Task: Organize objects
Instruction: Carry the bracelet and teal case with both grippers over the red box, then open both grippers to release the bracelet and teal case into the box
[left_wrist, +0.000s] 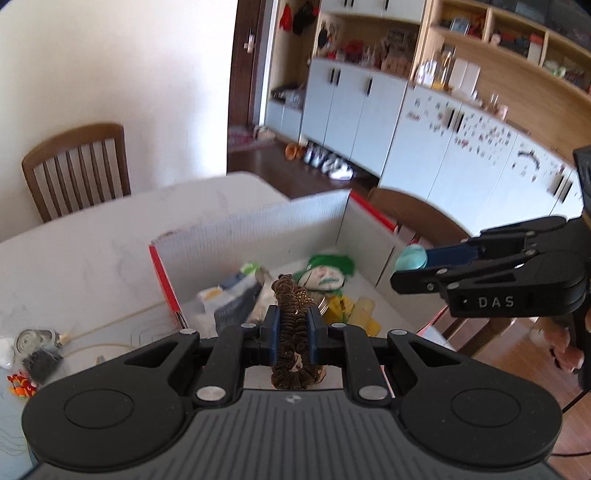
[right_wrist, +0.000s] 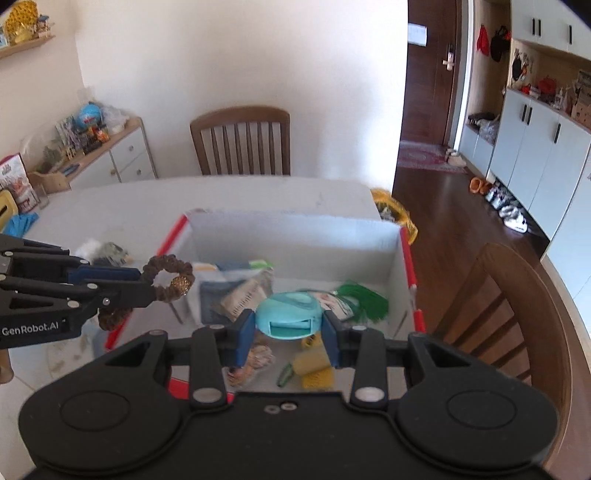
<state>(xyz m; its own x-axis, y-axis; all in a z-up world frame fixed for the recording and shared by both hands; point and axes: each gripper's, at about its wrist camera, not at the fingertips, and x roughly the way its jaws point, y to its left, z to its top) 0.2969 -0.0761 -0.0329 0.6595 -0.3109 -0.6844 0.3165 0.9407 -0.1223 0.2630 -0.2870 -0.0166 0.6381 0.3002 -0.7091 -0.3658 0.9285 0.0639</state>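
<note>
Jaws grip scrunchie (left_wrist: 291, 325) and teal case (right_wrist: 287, 318) over box (right_wrist: 295, 229) on white table (right_wrist: 110, 199).

In the left wrist view, pale raised letters reading "DAS" stand on the black plastic side of the right gripper (left_wrist: 408, 267). In the right wrist view, white print reading "GenRobot.AI" stands on the black plastic side of the left gripper (right_wrist: 146, 282). A barcode shows on a pale packet (right_wrist: 245, 295) inside the white cardboard box (right_wrist: 295, 230), its digits too blurred to read.
</note>
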